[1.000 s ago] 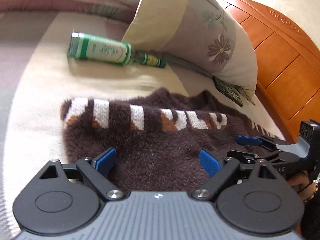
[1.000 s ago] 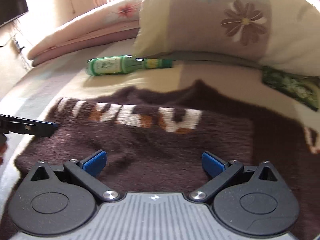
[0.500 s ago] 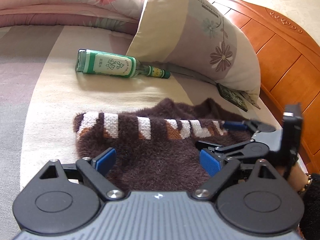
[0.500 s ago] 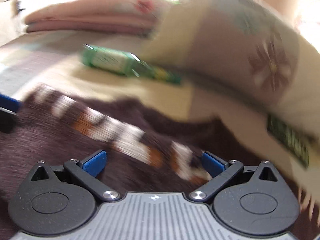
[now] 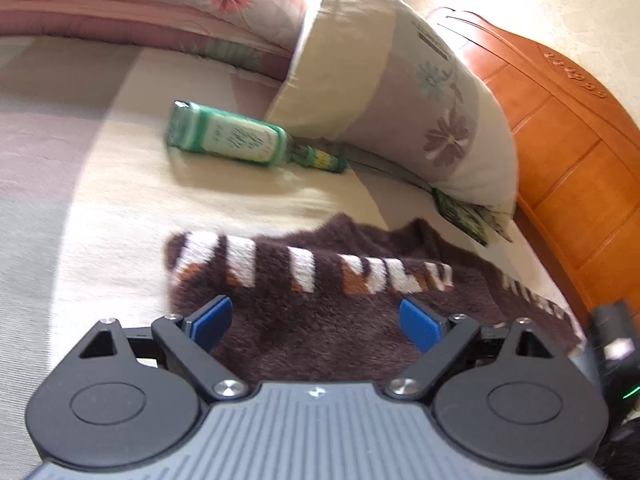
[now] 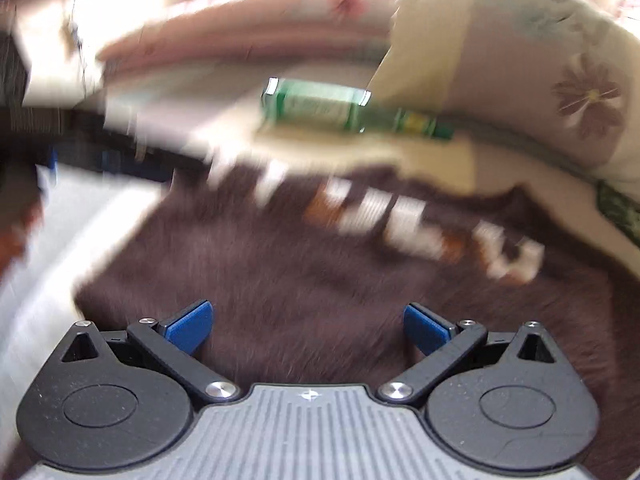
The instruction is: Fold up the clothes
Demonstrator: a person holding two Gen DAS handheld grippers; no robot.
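A fuzzy dark brown sweater (image 5: pixel 320 320) with a band of white and orange marks lies flat on the bed. In the right wrist view the sweater (image 6: pixel 304 272) looks blurred. My left gripper (image 5: pixel 316 322) hovers over the sweater's near part, blue pads wide apart, nothing between them. My right gripper (image 6: pixel 308 326) is also open above the brown fabric, with nothing pinched. The black body of the right gripper (image 5: pixel 612 344) shows at the right edge of the left wrist view. The sweater's near edge is hidden under both grippers.
A green glass bottle (image 5: pixel 236 140) lies on its side beyond the sweater, beside a floral pillow (image 5: pixel 400 92). An orange wooden headboard (image 5: pixel 568 128) rises at the right. A folded pink quilt (image 5: pixel 132 4) lies at the back. A green patterned tag (image 5: pixel 460 212) pokes from under the pillow.
The right gripper has swung across the sweater and its view is now blurred; in the left wrist view it has gone from over the sweater's right part to the frame's right edge.
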